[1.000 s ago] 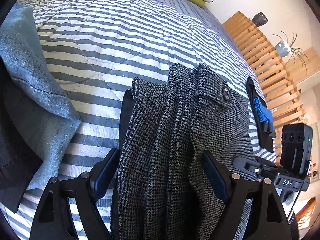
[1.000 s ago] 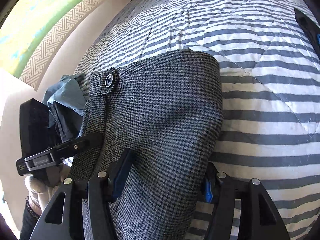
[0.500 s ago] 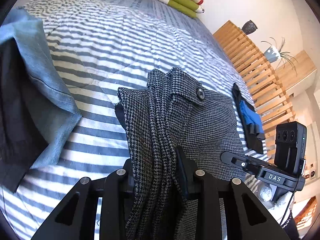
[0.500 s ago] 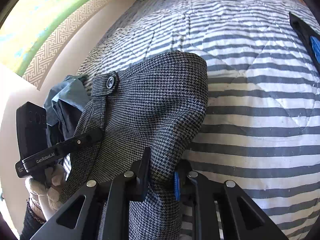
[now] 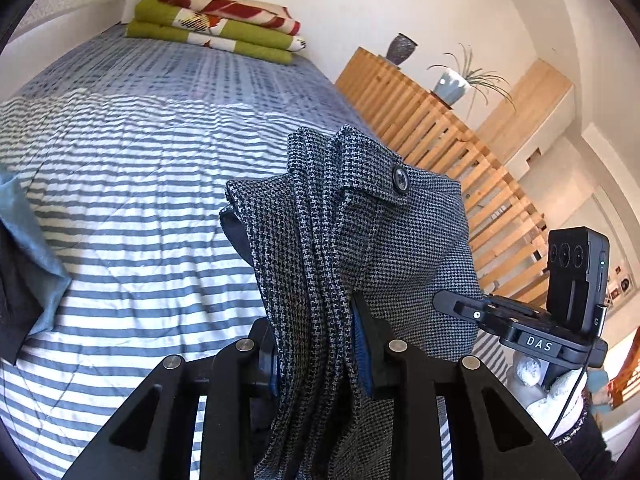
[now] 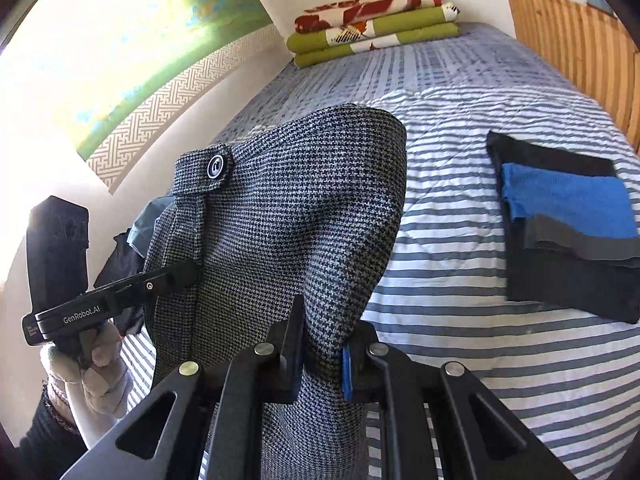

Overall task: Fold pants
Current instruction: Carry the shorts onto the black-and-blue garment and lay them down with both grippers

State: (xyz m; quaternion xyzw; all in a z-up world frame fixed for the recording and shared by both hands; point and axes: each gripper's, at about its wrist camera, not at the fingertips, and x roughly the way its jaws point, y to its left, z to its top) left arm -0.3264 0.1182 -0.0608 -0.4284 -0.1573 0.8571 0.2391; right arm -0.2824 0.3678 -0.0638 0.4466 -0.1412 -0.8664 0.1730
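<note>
Houndstooth pants (image 5: 360, 240) hang pinched by both grippers' fingers, left gripper (image 5: 320, 354) and right gripper (image 6: 320, 354) angled downward.

Grey houndstooth pants (image 5: 360, 240), button showing at the waistband, hang bunched above the striped bed.

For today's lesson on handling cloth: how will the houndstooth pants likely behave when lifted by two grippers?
Likely floppy: the pants bunch in folds where the left gripper pinches them. Probably grippy, not slippery, given the coarse weave clamped in the right gripper. The hanging part may swing.
</note>
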